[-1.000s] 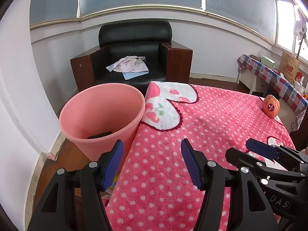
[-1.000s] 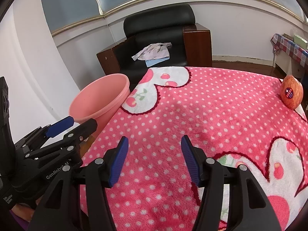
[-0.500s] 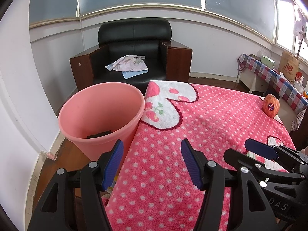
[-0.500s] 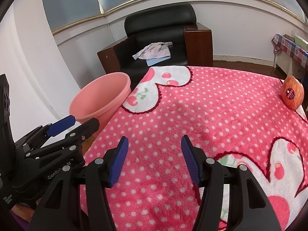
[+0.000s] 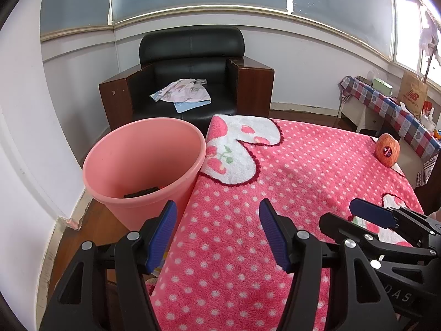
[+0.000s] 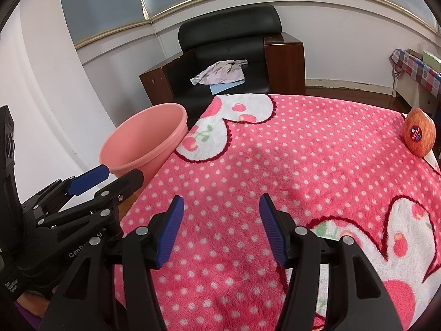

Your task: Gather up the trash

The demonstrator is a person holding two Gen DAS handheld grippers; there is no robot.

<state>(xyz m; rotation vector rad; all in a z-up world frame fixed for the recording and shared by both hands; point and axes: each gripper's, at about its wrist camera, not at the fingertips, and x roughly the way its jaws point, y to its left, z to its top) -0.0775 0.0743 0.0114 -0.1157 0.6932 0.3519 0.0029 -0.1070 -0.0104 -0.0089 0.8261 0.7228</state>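
Both jaws stand spread, gripping nothing: the left hand-held gripper (image 5: 217, 231) over the polka-dot blanket's (image 5: 303, 171) edge, the pink trash bin (image 5: 143, 162) just ahead-left; the right hand-held gripper (image 6: 220, 226) has the apple (image 6: 419, 132) far ahead-right

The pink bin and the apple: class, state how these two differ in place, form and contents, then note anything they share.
The pink bin stands on the floor beside the table; the apple rests on the pink blanket at the far corner. The bin is open and hollow with something dark inside; the apple is solid and round with a sticker. Neither is touched by a gripper.
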